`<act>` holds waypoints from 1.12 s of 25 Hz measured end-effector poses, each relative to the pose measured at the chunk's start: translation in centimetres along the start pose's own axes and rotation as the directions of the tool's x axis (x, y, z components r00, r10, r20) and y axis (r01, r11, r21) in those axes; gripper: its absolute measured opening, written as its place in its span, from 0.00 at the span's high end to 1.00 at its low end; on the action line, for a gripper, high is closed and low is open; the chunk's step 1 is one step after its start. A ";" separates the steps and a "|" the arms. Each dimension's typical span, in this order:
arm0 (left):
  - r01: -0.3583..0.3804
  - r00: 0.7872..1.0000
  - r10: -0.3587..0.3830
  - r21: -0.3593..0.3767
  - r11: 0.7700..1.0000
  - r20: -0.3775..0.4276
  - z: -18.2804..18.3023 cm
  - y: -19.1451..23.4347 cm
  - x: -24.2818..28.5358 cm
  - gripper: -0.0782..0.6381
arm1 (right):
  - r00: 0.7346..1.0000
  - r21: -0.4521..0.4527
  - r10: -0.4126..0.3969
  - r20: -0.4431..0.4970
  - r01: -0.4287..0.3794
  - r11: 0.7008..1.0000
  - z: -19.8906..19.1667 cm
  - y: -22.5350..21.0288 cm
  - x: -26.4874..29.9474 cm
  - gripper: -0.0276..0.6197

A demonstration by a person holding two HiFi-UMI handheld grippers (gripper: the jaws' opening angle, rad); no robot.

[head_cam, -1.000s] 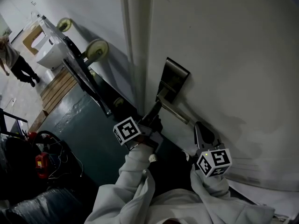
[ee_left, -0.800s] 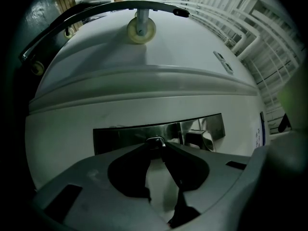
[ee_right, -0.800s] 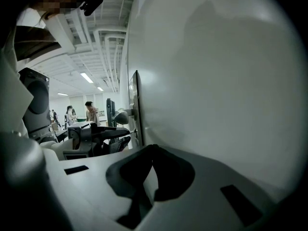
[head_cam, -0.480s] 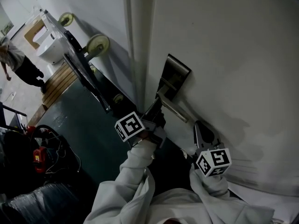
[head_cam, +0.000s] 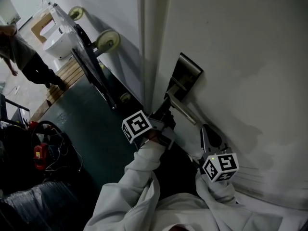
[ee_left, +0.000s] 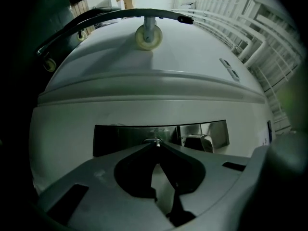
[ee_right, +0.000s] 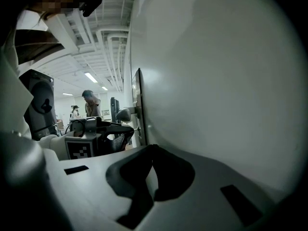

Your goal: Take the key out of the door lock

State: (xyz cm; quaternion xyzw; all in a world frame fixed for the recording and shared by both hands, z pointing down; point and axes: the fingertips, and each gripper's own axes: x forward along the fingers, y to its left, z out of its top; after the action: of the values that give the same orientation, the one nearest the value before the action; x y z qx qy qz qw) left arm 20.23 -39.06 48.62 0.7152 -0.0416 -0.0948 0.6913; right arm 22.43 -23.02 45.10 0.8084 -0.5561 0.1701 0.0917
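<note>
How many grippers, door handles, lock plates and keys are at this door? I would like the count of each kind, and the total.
grippers: 2 (left gripper, right gripper)
door handle: 1
lock plate: 1
key: 1, pinched at the tips of the left jaws
total: 5

Surfaces and finishes at the door

Door (head_cam: 240, 57): smooth matt white paint. Lock plate (head_cam: 186, 72) and lever handle (head_cam: 182, 110): brushed metal, dull sheen. Key (ee_left: 154, 140): bright bare metal. Left gripper (ee_left: 155, 145) and right gripper (ee_right: 151, 147): matt grey plastic. Sleeves (head_cam: 139, 182): pale soft cloth. Floor (head_cam: 82, 129): dark green, faint gloss. Pallet (head_cam: 60, 85), far left: bare wood.
</note>
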 end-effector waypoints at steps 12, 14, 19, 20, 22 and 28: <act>0.023 1.000 -0.023 -0.031 0.999 0.020 0.1 -0.3 -1.4 0.85 | 1.000 -0.002 0.022 -0.002 -0.022 1.000 0.0 0.4 -0.3 0.88; 0.025 1.000 -0.024 -0.036 0.999 0.019 0.1 -0.4 -2.2 0.85 | 1.000 0.002 0.024 -0.003 -0.024 1.000 -0.1 0.3 -0.2 0.88; 0.008 1.000 -0.007 -0.023 1.000 0.018 0.1 0.1 -3.2 0.85 | 0.999 0.006 0.047 0.005 -0.047 0.999 -0.2 1.1 0.3 0.88; 0.008 1.000 -0.007 -0.024 1.000 0.021 0.1 0.0 -3.3 0.85 | 0.999 0.004 0.052 0.007 -0.052 0.999 -0.2 1.3 0.3 0.88; 0.008 1.000 -0.007 -0.020 1.000 0.023 0.2 -0.1 -3.6 0.85 | 0.998 0.002 0.060 0.011 -0.060 0.998 -0.2 1.6 0.1 0.88; -0.003 0.999 0.002 0.026 1.000 0.038 0.4 -0.7 -5.0 0.85 | 0.997 -0.001 0.080 0.022 -0.080 0.997 0.0 2.2 -0.4 0.88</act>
State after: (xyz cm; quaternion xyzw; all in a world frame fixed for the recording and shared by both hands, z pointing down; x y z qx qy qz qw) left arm 15.24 -38.52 48.33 0.7221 -0.0569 -0.1070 0.6811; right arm 20.26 -23.50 44.90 0.7873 -0.5889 0.1647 0.0785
